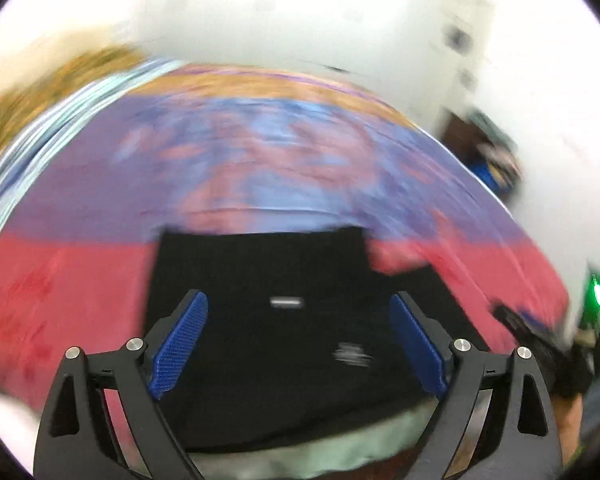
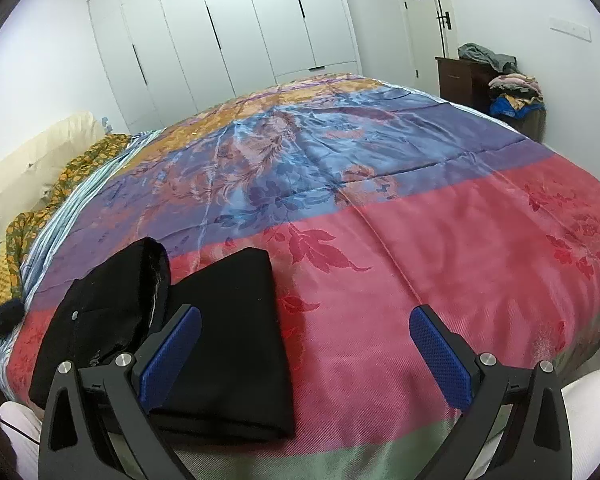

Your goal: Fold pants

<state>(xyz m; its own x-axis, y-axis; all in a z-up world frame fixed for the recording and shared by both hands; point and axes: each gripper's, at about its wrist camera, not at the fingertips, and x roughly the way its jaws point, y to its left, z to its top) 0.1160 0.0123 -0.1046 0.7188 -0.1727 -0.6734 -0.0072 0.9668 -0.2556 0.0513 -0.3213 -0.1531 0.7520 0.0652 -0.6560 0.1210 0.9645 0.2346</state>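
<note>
The black pants [image 2: 228, 320] lie folded into a compact stack near the front edge of the bed, on the pink band of the cover. A loose upper layer [image 2: 140, 280] bulges up at the stack's left side. My right gripper [image 2: 306, 332] is open; its left pad [image 2: 172, 356] hovers over the stack's right part and its right pad is over bare cover. The left wrist view is blurred by motion. There the pants [image 1: 260, 272] fill the centre, and my left gripper [image 1: 298, 300] stands wide open above them with nothing pinched.
The bed cover [image 2: 460, 240] has pink, purple, blue and orange bands. A yellow-green patterned cloth [image 2: 60, 184] lies at the bed's left side. White wardrobe doors [image 2: 228, 32] stand behind. A dark cabinet [image 2: 460, 76] with piled clothes [image 2: 514, 92] is at the far right.
</note>
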